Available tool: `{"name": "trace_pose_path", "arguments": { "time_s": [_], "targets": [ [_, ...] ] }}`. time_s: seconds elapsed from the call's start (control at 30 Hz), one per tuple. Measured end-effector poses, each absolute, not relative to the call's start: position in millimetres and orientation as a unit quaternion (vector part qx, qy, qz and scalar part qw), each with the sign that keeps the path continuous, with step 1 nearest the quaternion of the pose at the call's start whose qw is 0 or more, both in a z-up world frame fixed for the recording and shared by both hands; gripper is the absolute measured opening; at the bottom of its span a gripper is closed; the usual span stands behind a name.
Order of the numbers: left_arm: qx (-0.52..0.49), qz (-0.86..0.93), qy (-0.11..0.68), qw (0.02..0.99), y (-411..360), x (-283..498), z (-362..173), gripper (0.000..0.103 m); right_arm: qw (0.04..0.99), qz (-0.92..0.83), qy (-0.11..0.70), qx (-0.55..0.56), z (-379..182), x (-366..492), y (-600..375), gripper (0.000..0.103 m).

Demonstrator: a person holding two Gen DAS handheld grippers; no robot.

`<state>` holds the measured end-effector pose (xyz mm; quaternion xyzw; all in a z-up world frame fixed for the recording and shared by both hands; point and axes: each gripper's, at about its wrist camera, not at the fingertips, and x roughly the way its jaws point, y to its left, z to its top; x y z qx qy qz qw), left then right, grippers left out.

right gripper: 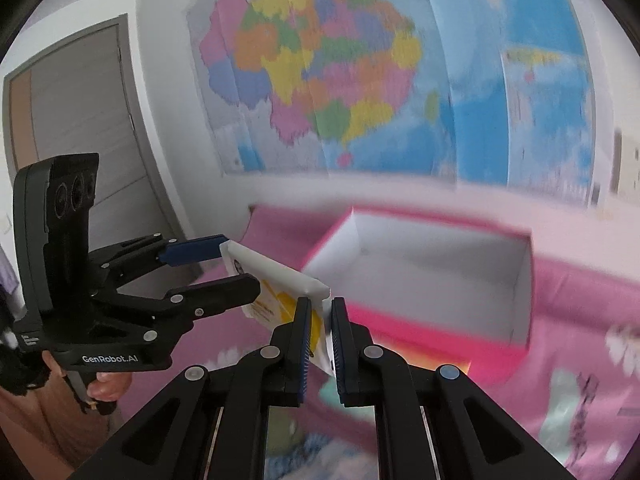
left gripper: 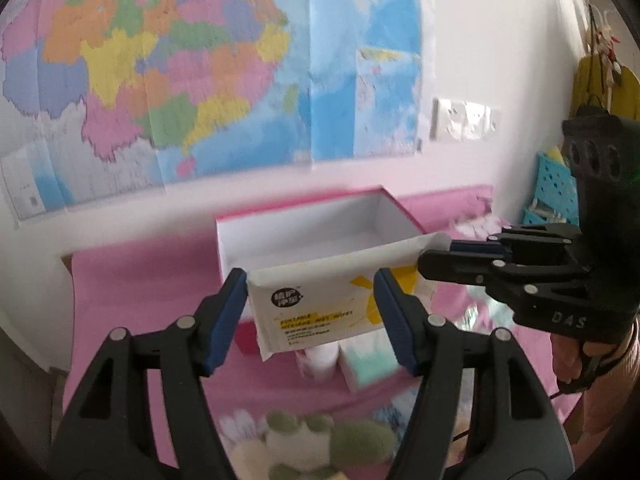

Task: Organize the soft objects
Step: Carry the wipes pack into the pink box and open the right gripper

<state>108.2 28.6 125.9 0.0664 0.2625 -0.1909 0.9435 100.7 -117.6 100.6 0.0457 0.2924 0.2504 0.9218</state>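
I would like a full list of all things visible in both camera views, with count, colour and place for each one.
wet wipes pack: one, white and yellow, held in the air by both grippers, in front of the box.
box: one, pink outside, white inside, open, on the pink cloth.
pink cloth: one, covers the surface.
wall map: one, many colours, on the white wall.
door: one, grey, left in the right wrist view.
basket: one, turquoise, far right.
plush toy: one, green and white, blurred, nearest the camera.
left hand-held gripper: black, blue pads, gripping the pack's sides.
right hand-held gripper: black, shut on the pack's corner.
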Motion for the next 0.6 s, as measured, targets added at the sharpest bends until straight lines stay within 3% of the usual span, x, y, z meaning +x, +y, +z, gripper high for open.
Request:
{"name": "trace_pose_path", "arguments": {
  "time_s": [0.23,0.6],
  "targets": [
    [0.047,-0.172,0.296,0.939,23.0,168.5,122.7,0.066,0.924,0.249,0.284,0.067,115.5,152.6,-122.3,0.009],
    [0.027,-0.143,0.403,0.903,17.9,240.6,57.0,0.066,0.891,0.225,0.381,0.099,50.7,227.9,-125.5,0.010]
  ]
}}
